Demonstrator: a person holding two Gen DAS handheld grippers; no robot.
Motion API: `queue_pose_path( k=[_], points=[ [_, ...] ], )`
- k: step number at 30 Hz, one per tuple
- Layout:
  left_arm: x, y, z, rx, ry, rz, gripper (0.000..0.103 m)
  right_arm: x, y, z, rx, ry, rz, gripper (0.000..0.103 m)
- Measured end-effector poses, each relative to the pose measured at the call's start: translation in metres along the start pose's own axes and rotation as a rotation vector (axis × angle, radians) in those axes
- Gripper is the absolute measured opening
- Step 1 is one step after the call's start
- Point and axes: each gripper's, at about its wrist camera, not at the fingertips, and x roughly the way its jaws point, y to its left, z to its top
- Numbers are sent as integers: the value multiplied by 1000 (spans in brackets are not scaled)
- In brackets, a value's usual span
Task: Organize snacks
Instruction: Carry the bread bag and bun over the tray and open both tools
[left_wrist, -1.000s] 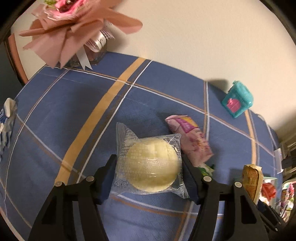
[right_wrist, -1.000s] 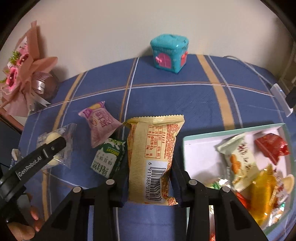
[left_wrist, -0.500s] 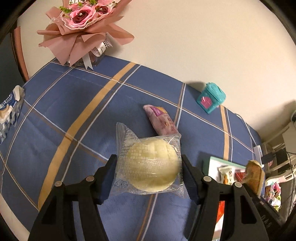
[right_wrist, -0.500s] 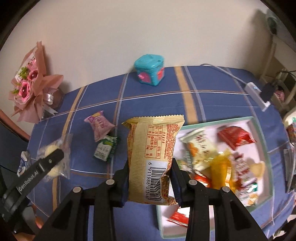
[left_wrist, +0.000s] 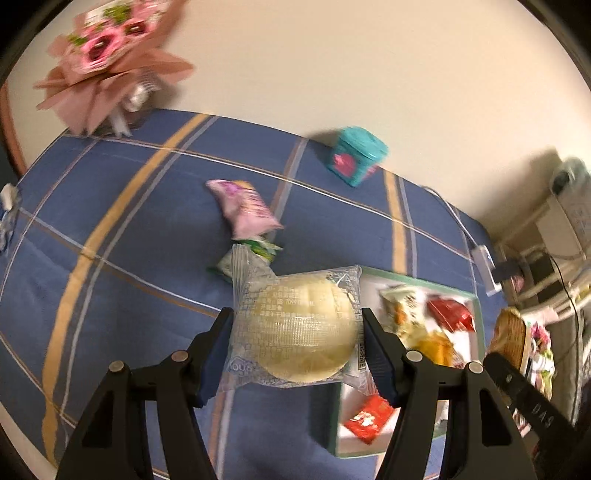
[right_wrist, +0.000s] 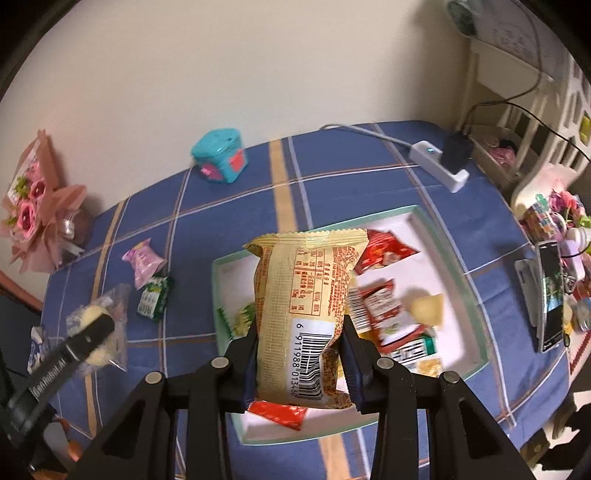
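Your left gripper (left_wrist: 295, 354) grasps a wrapped bun (left_wrist: 295, 328) above the tablecloth (left_wrist: 147, 221), beside the tray (right_wrist: 443, 236). Your right gripper (right_wrist: 299, 365) clamps a yellow packet (right_wrist: 306, 314) over that tray.

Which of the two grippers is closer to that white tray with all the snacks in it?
Right. The right gripper, clamping a yellow packet, hangs directly over the tray. The left gripper, holding a wrapped bun, is beside the tray's left edge.
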Motion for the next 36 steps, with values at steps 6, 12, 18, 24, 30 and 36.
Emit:
queue_pose_path(
  k=[6,12,18,24,30,36],
  points=[
    [13,-49,-17,101,51,-37,68,-2,-43,8,95,-4,-31,40],
    [18,-95,-32,217,58,-58,68,1,-84,12,181,-9,-101,40],
    [31,-118,-36,265,74,-67,68,8,-108,13,231,0,-120,40],
    [48,-120,-30,265,77,-66,68,31,-106,18,203,-15,-78,40],
    [68,-116,-22,242,88,-76,68,56,-114,20,216,-5,-81,40],
    [84,-115,-18,211,104,-100,68,65,-115,24,197,-18,-81,40]
  ],
)
